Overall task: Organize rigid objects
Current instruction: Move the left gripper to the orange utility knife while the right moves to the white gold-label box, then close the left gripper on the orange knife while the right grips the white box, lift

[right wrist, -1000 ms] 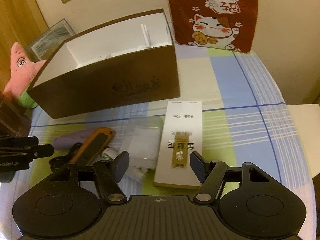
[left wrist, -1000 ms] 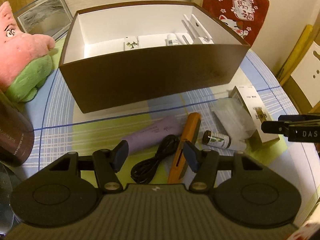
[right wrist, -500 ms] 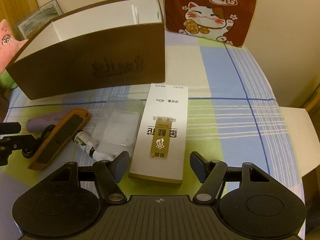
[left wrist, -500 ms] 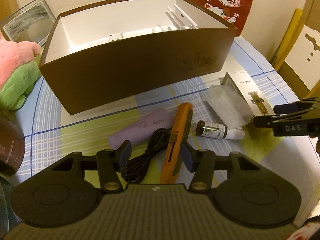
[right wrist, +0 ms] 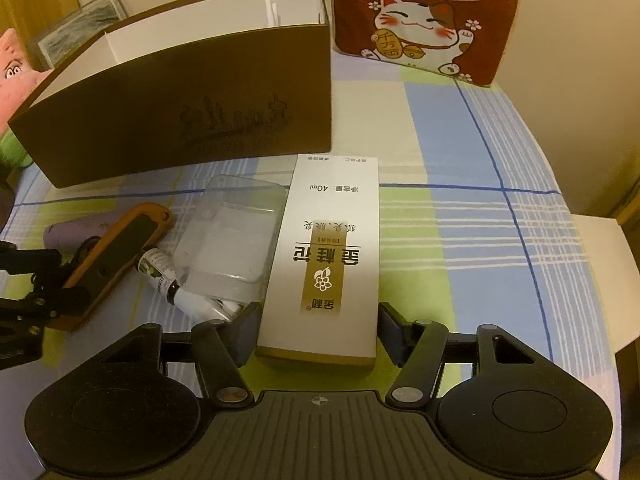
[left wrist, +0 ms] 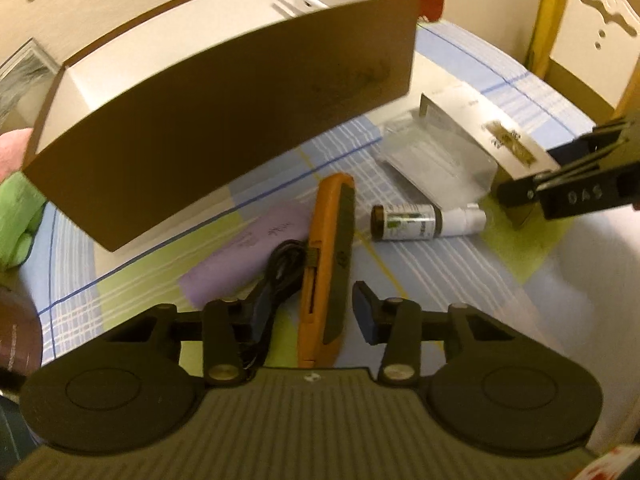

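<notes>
My left gripper is open, its fingers on either side of the near end of an orange and grey utility knife lying on the table. My right gripper is open, its fingers astride the near end of a white and gold carton, not pressing it. The carton also shows in the left wrist view. Beside them lie a lilac tube, a black cable, a small brown bottle and a clear plastic case. The brown box with a white interior stands behind.
A checked cloth covers the table. A pink and green plush sits at the left, a red lucky-cat cloth at the back right, and a framed picture leans behind the box. The table edge runs at the right.
Both grippers have moved forward and down. The left fingers now straddle the knife. The right fingers now straddle the carton's near end.
</notes>
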Available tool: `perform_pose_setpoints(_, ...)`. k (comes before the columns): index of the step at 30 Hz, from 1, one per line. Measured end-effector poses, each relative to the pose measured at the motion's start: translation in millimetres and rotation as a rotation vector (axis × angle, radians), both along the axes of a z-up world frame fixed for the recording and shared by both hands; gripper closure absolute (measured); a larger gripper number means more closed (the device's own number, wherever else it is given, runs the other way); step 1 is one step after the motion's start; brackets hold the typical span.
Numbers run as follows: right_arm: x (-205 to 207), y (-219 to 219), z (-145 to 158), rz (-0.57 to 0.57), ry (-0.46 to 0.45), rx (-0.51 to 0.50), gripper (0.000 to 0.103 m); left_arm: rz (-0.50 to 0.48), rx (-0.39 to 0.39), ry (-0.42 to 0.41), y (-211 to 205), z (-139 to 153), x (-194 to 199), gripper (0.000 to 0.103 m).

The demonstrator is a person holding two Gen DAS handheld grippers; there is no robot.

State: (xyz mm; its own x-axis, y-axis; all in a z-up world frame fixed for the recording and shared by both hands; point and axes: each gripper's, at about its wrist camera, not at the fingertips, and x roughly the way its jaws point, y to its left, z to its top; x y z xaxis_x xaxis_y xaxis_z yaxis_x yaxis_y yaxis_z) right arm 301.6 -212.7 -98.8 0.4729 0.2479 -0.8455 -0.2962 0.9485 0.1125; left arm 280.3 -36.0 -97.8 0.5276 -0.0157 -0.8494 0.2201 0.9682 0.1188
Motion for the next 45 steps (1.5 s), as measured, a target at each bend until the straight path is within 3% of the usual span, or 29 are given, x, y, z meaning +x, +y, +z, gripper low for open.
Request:
perform_pose_setpoints(4,-4,-8,0,-0.009,0.004,0.004,0.045,0.000,-0.012,0.033,-3,-9,4,0.076)
perform_pose_setpoints(10,-15,-19,1,-0.017,0.004,0.005,0.045,0.039,-0.043,0.051,-3,-13,8,0.080)
perform_pose_setpoints(16,-32,-31,2,-0.008,0.009,0.008,0.045,0.071,-0.086,0.081,-5,-11,-4,0.080)
perform_pose_setpoints(27,-80,-53,5,0.066,0.032,0.014,0.045,0.136,-0.140,0.139,-13,-5,-62,0.079)
perform_pose_setpoints(30,-81,-55,3,0.056,0.049,0.018,0.045,0.142,-0.115,0.130,-16,-6,-59,0.070)
perform_pose_setpoints(34,-77,-55,3,0.037,0.049,0.025,0.044,0.141,-0.093,0.118,-19,-7,-49,0.066)
perform_pose_setpoints(43,-61,-47,-4,0.035,0.038,0.004,0.042,0.160,-0.077,0.087,-17,-10,-33,0.063)
perform_pose_setpoints(45,-56,-46,-5,0.023,0.041,0.003,0.042,0.152,-0.080,0.085,-17,-10,-32,0.069)
